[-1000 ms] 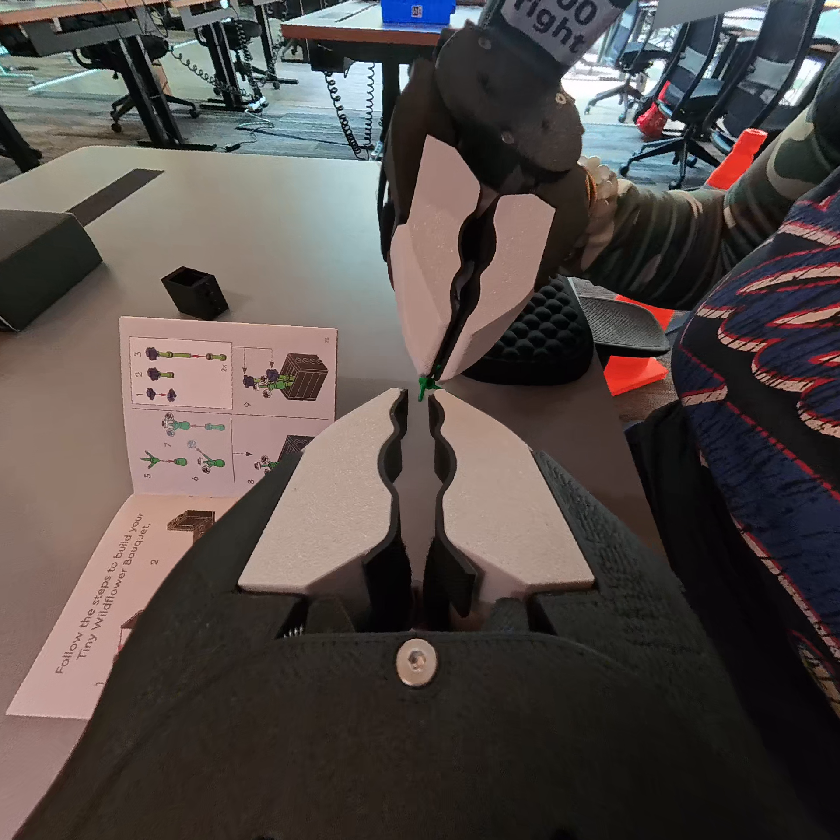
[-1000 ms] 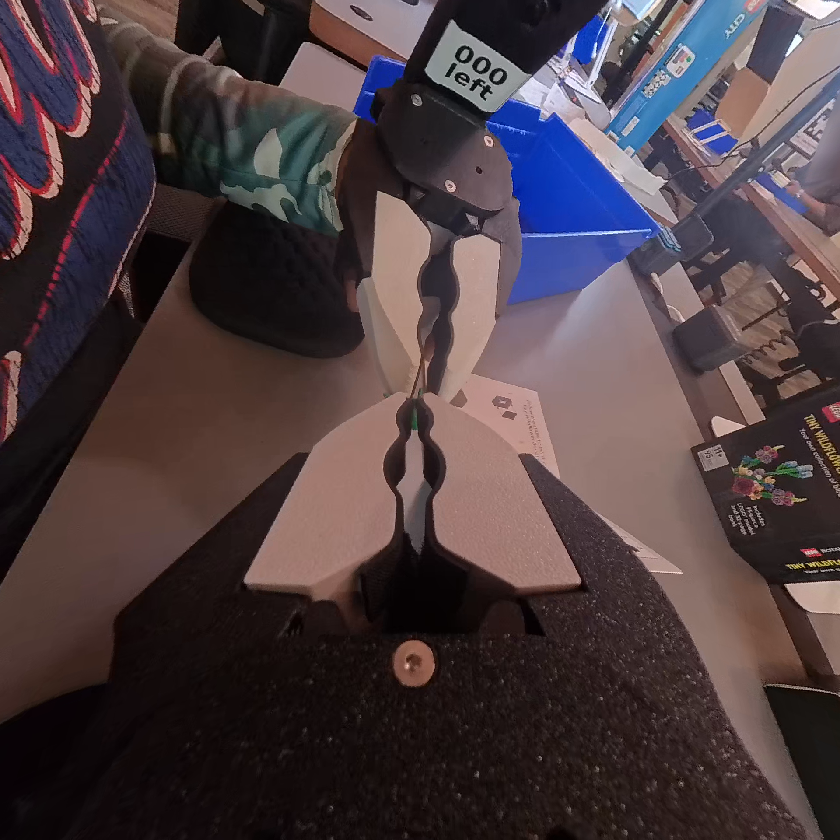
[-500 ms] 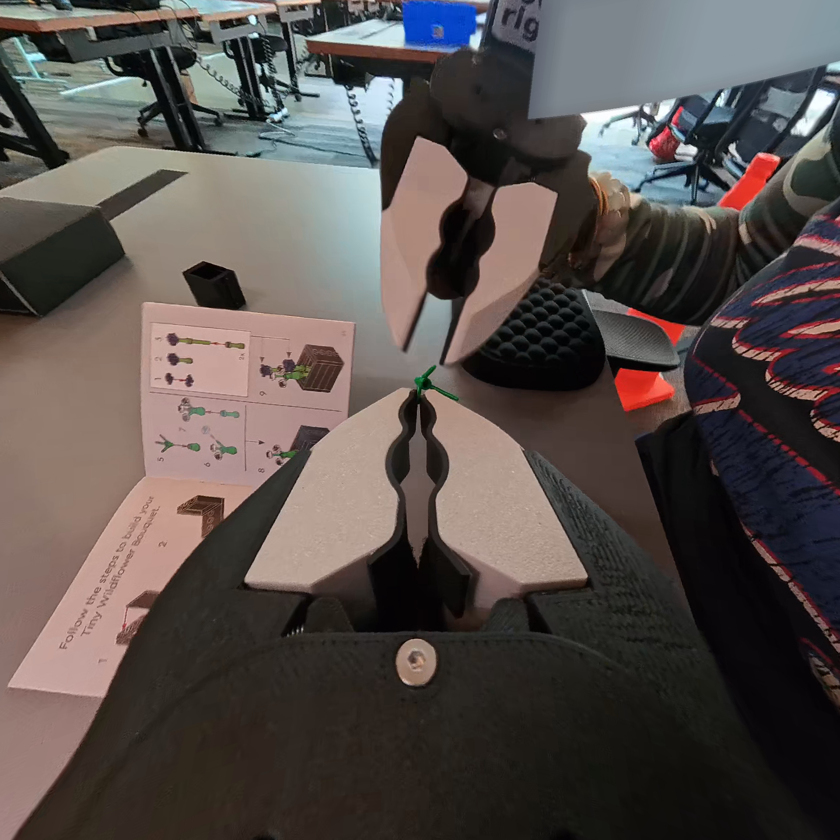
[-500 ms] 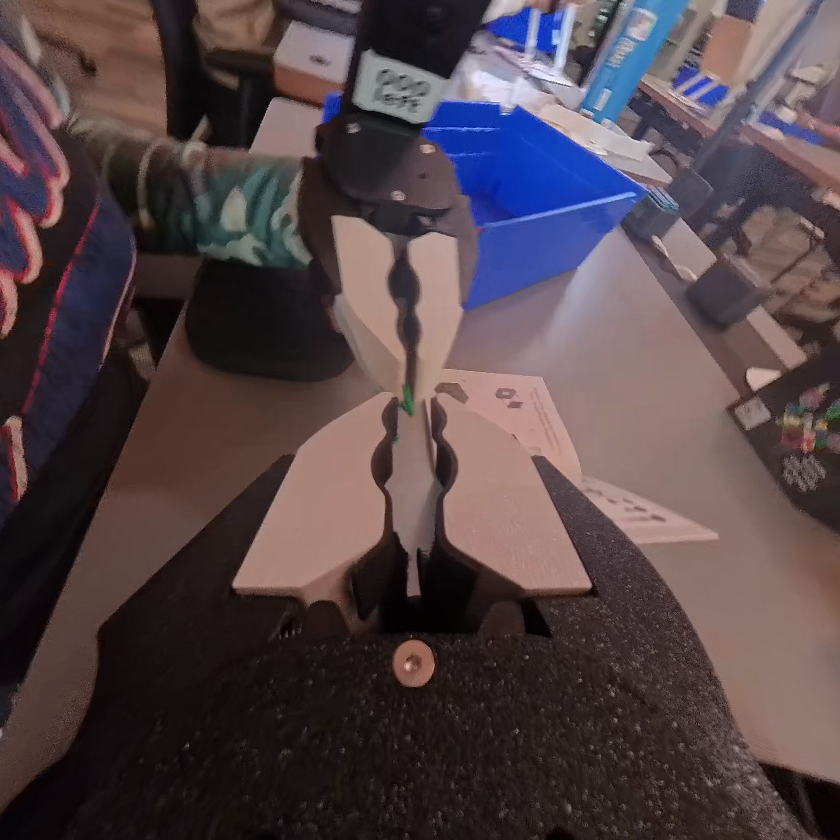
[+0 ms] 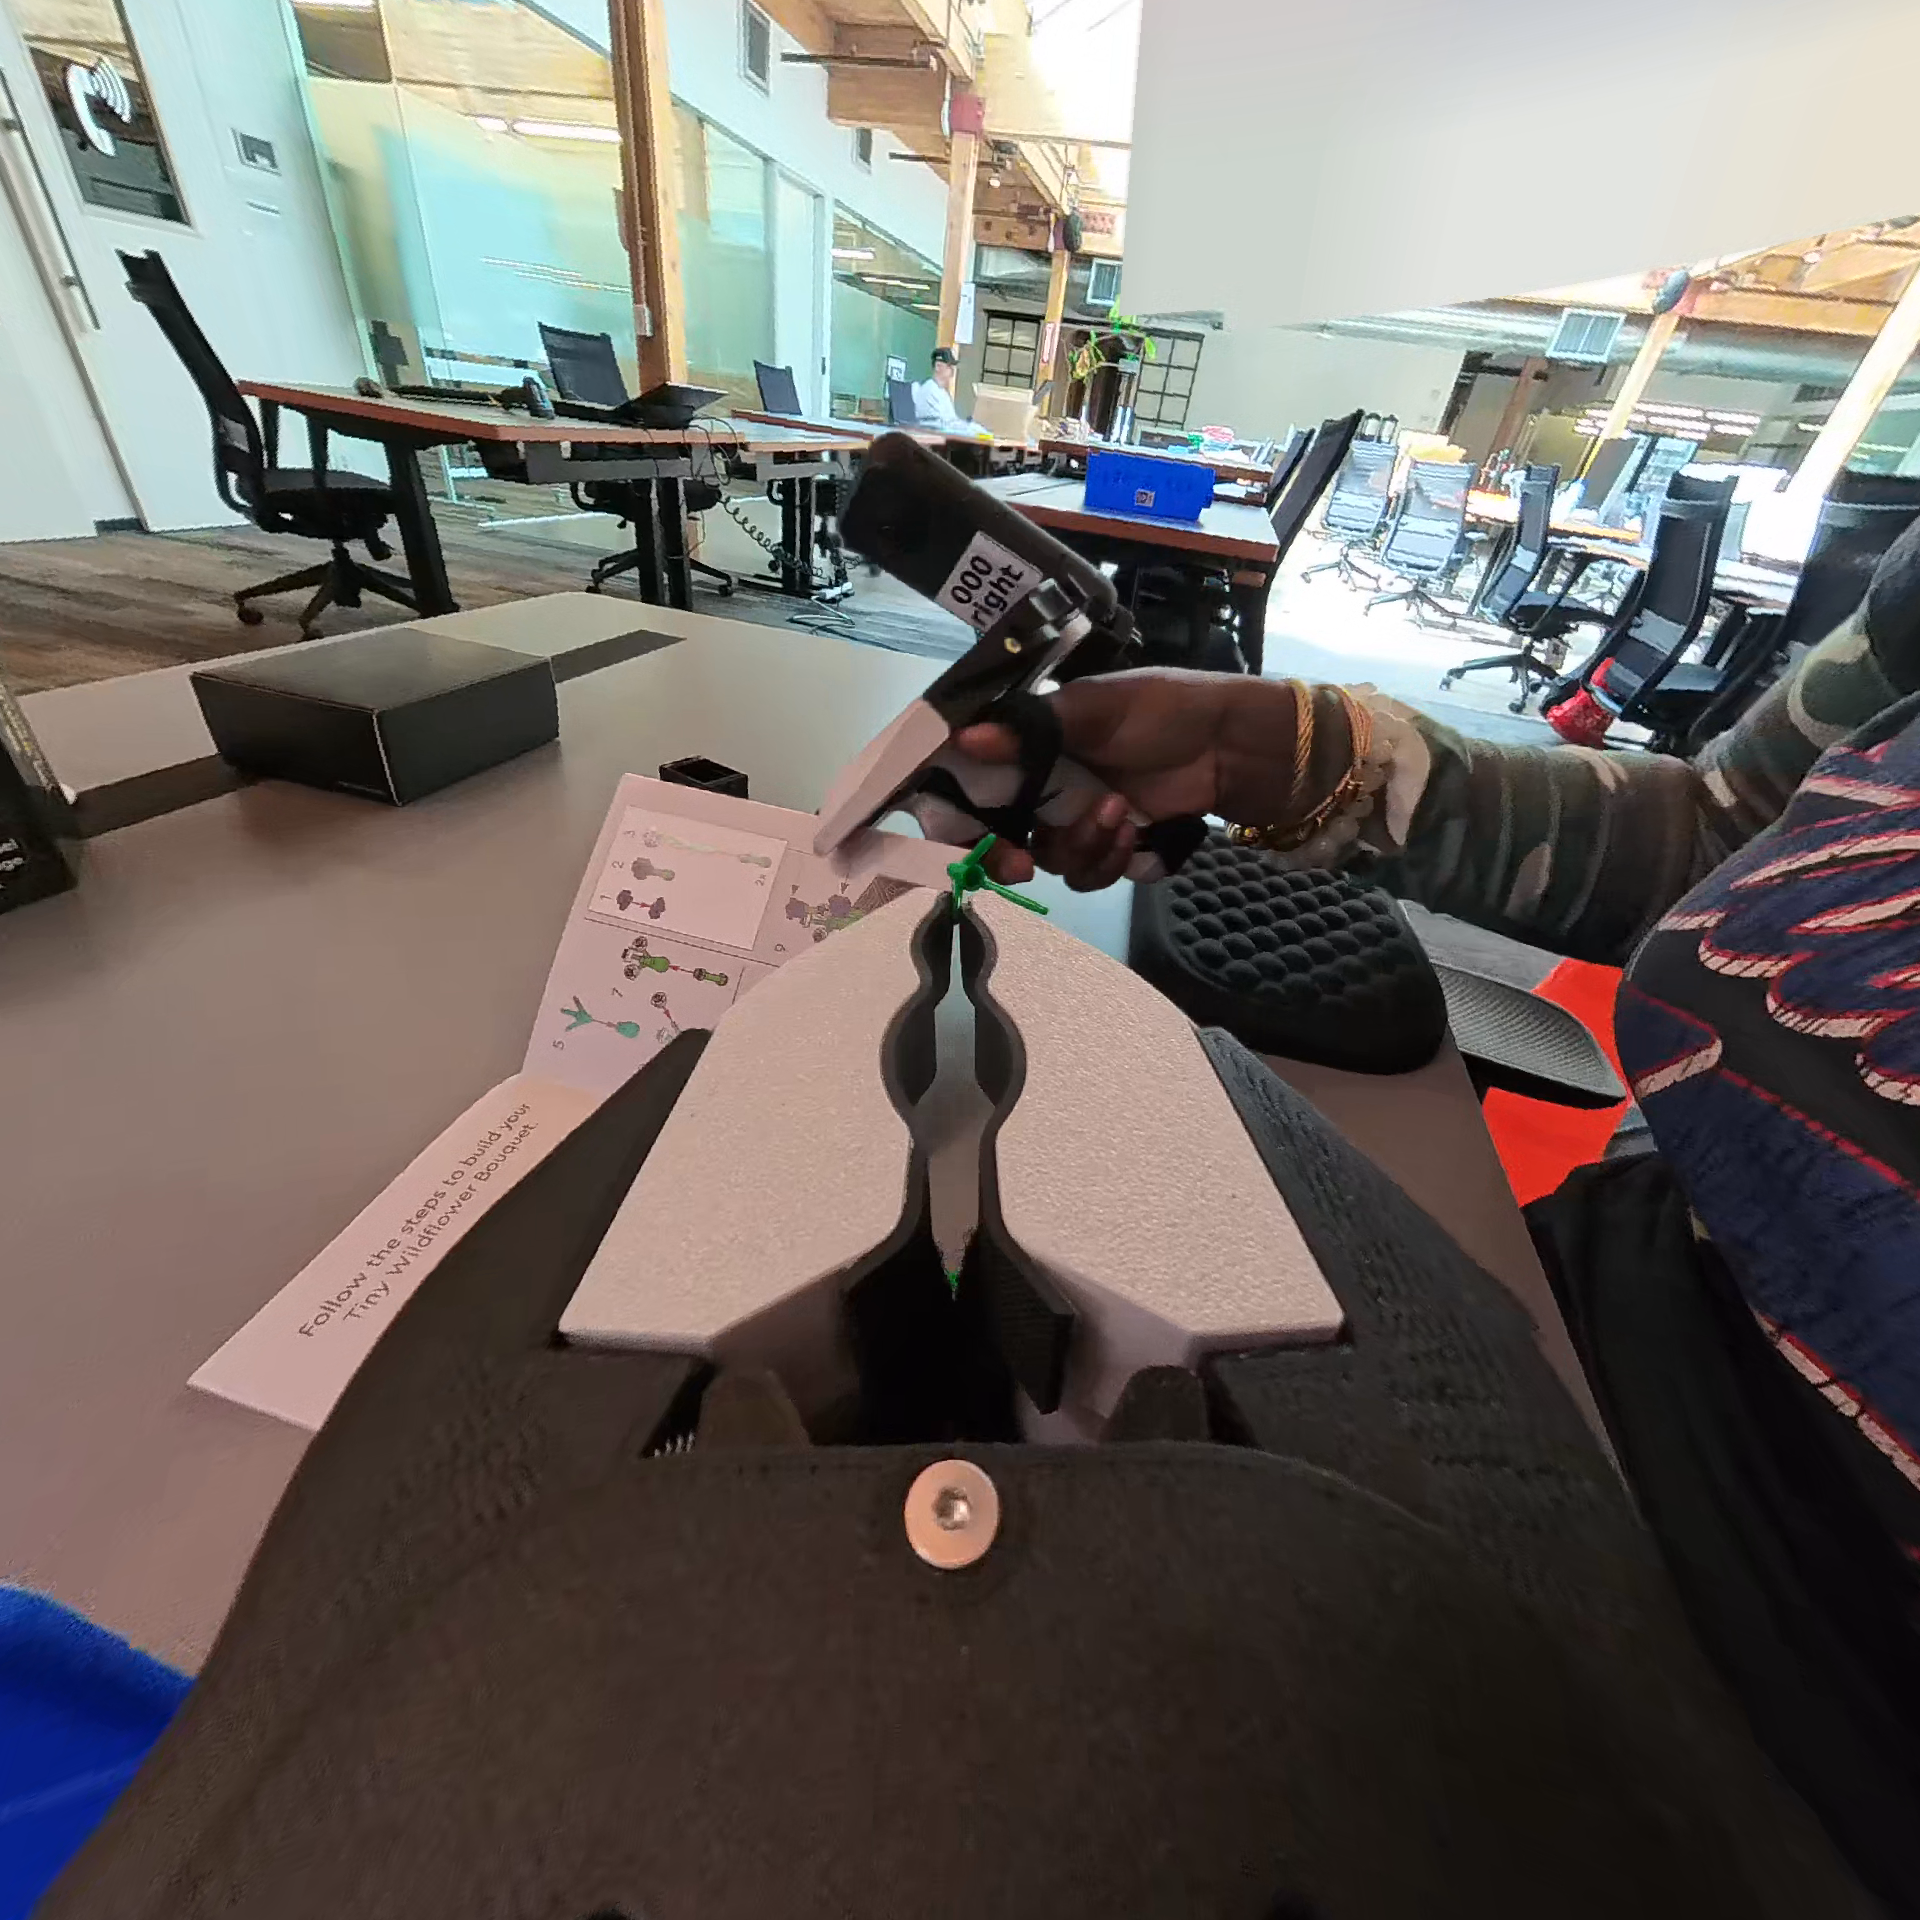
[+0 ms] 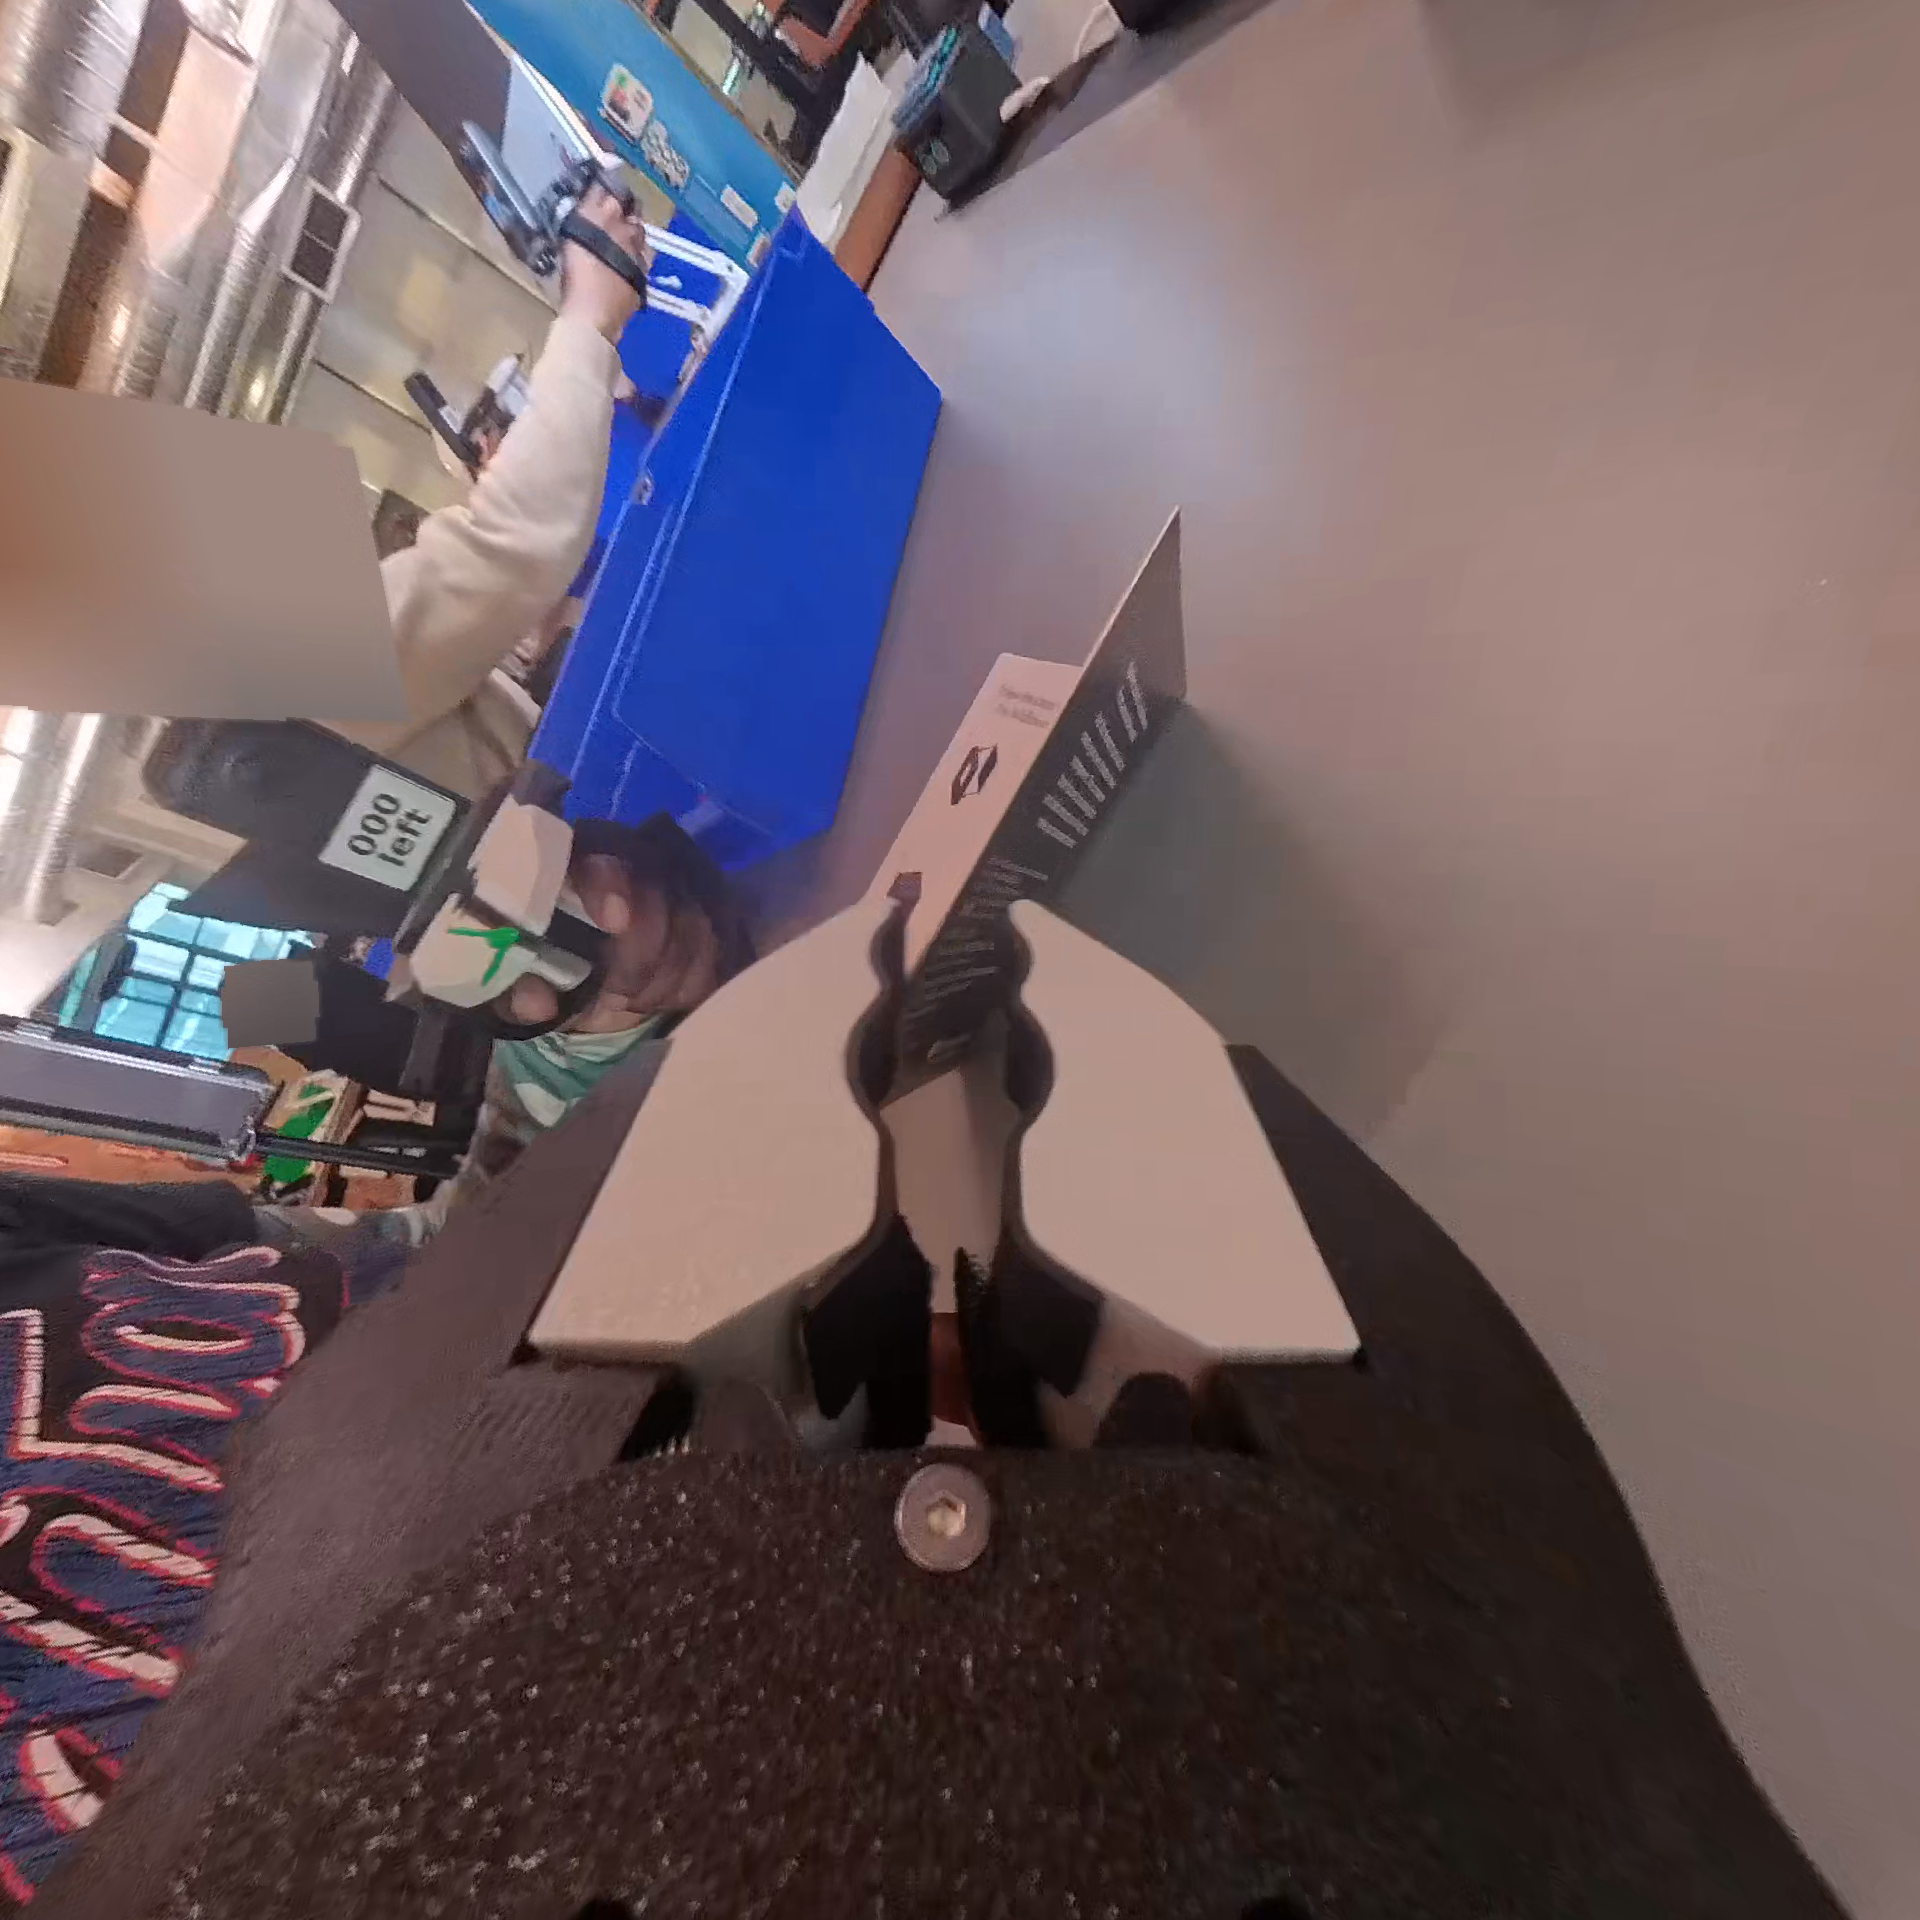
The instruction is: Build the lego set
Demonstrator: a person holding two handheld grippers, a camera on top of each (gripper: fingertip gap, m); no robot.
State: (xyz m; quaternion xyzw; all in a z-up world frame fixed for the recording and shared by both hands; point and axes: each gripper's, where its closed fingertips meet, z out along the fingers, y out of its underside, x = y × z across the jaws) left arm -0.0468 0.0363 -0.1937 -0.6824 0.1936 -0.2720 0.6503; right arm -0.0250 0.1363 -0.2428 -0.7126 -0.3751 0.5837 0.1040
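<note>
My left claw (image 5: 954,920) stayed clenched on the green stem (image 5: 977,883), tip up, so my empty, parted right claw (image 6: 940,914) could reach the booklet (image 5: 665,914).

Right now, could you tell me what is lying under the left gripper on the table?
Under the left gripper, which pinches a green stem piece, an open instruction booklet lies on the table. The gripper's body covers the booklet's near right part, so that area cannot be seen.
</note>
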